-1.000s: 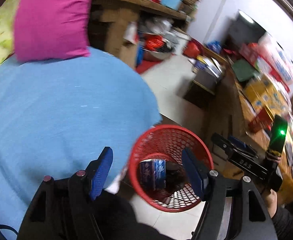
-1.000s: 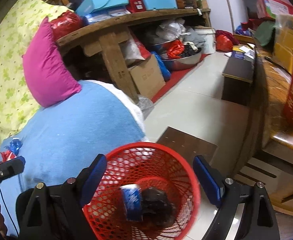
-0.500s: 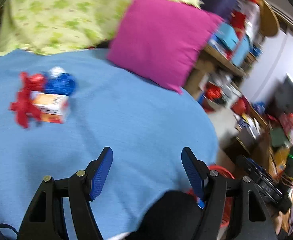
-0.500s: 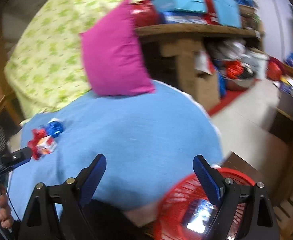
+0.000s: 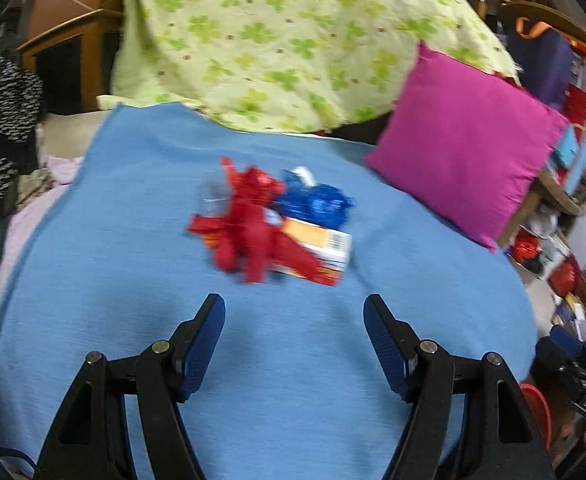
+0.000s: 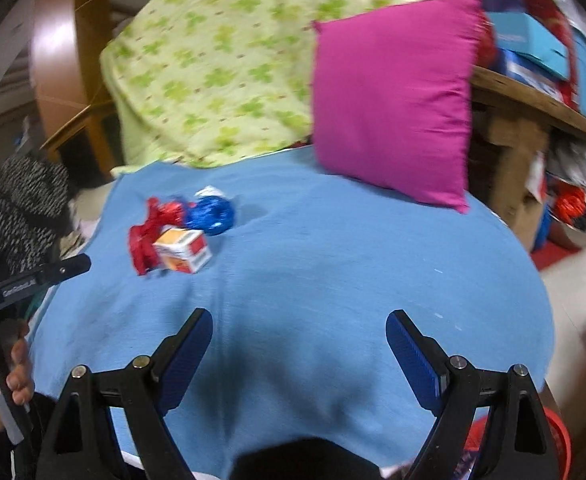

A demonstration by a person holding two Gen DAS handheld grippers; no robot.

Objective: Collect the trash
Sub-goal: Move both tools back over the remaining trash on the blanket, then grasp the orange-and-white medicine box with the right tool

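A small heap of trash lies on the blue cloth (image 5: 293, 340): a crumpled red wrapper (image 5: 253, 224), a crumpled blue wrapper (image 5: 317, 204) and an orange-and-white carton (image 5: 321, 248). My left gripper (image 5: 295, 308) hovers open just short of the heap, nothing between its fingers. In the right wrist view the red wrapper (image 6: 149, 236), blue wrapper (image 6: 213, 212) and carton (image 6: 183, 254) lie far to the upper left of my right gripper (image 6: 299, 320), which is open and empty. The red mesh basket's rim (image 6: 561, 440) shows at the lower right.
A magenta pillow (image 5: 465, 140) leans at the cloth's far right under a green-flowered blanket (image 5: 277, 40). A speckled garment (image 5: 1, 120) hangs at the left. Cluttered wooden shelves (image 6: 541, 100) stand on the right. A hand holding the left gripper's handle (image 6: 9, 360) appears at the left edge.
Both grippers swung away from the red basket to the left, over the blue cloth. The trash heap came into view and now lies ahead of the left gripper. Both stayed open.
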